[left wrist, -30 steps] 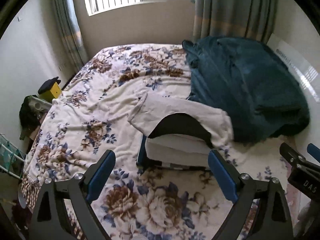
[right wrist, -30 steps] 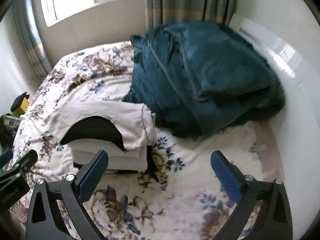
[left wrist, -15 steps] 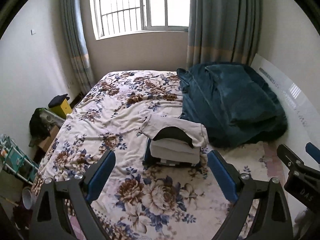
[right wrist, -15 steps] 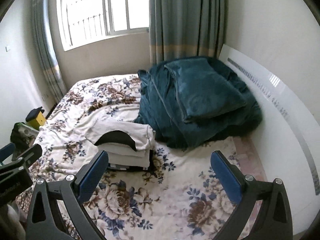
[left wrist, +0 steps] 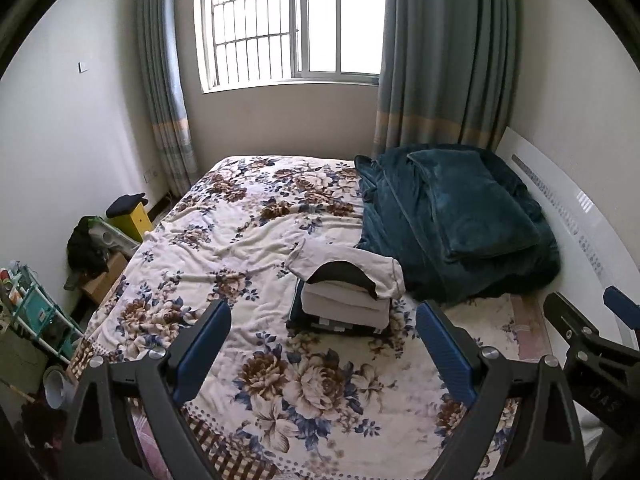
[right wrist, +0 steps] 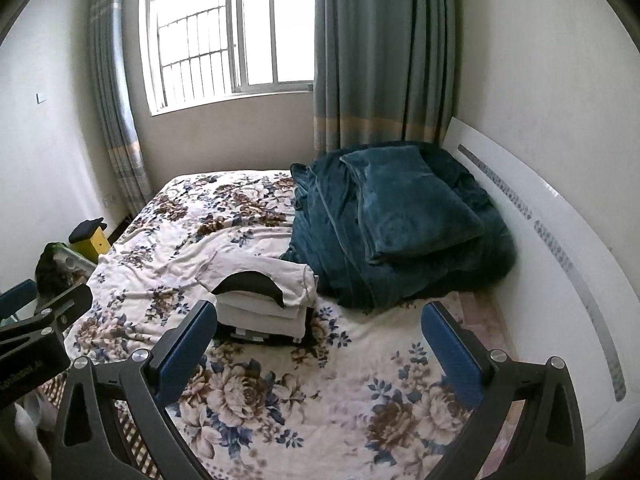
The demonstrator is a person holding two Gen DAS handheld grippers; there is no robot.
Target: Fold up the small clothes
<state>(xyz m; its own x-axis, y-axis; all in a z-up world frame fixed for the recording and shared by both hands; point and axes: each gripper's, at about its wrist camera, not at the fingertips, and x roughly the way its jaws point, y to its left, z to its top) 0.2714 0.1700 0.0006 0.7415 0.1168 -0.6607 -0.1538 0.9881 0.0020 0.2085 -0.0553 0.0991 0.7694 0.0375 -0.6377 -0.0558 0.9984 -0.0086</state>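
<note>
A stack of folded clothes sits on the floral bedspread, with a cream garment with a black inner neck draped on top and a dark piece at the bottom. It also shows in the right wrist view. My left gripper is open and empty, held well back from the stack above the bed's near end. My right gripper is open and empty, likewise back from the stack; its body shows at the right in the left wrist view.
A heaped teal blanket with a pillow lies against the white headboard at the right. A yellow box, a dark bag and a teal rack stand left of the bed. A window and curtains are behind.
Both grippers have pulled back and up from the stack, which now looks smaller and farther away. More of the room and window is in view. The clothes have not moved.
</note>
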